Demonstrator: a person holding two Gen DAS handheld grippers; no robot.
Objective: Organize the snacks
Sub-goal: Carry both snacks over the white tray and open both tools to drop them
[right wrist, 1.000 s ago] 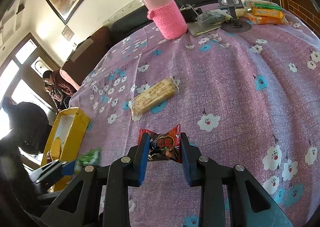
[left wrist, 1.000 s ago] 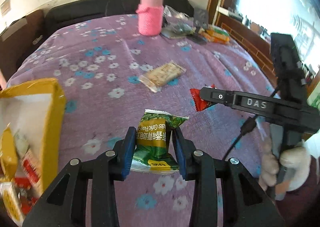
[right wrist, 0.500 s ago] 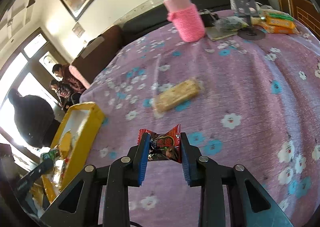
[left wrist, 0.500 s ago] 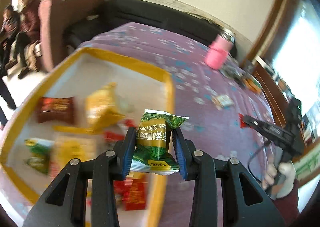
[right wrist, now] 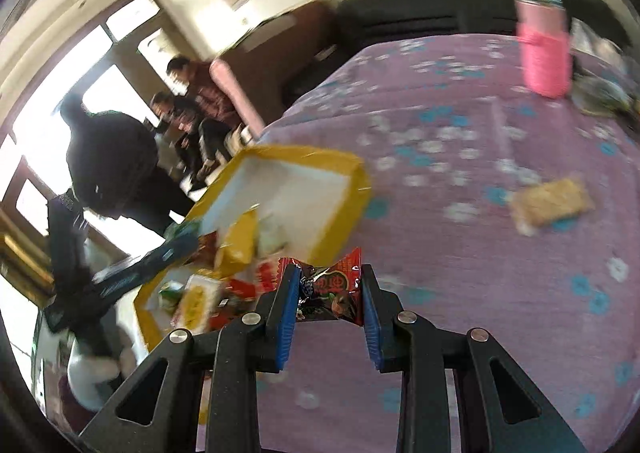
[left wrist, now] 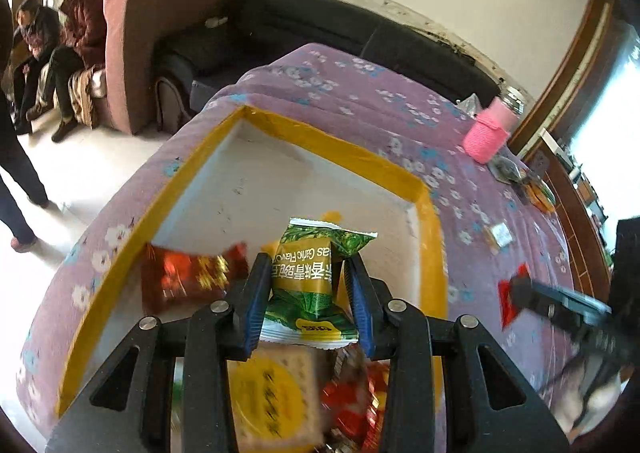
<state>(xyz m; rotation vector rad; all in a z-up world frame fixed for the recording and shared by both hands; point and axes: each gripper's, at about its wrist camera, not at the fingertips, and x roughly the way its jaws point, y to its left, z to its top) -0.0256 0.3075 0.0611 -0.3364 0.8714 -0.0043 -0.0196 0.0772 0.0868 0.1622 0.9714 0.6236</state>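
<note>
My left gripper (left wrist: 308,285) is shut on a green and yellow snack packet (left wrist: 314,273) and holds it over the yellow-rimmed white box (left wrist: 320,143), which holds several snacks such as a red packet (left wrist: 188,279). My right gripper (right wrist: 328,293) is shut on a red candy packet (right wrist: 332,289), just right of the box's near corner (right wrist: 352,189). It also shows in the left wrist view (left wrist: 516,293). A beige wafer packet (right wrist: 552,203) lies on the purple flowered cloth (right wrist: 480,253).
A pink-sleeved bottle (right wrist: 542,49) stands at the far side with more packets beside it (left wrist: 536,189). People sit on a sofa (left wrist: 52,41) beyond the table's left edge. A black couch (left wrist: 340,33) runs behind.
My left gripper has swung left with the green packet, from over the cloth to over the box. My right gripper has moved left toward the box with the red candy.
</note>
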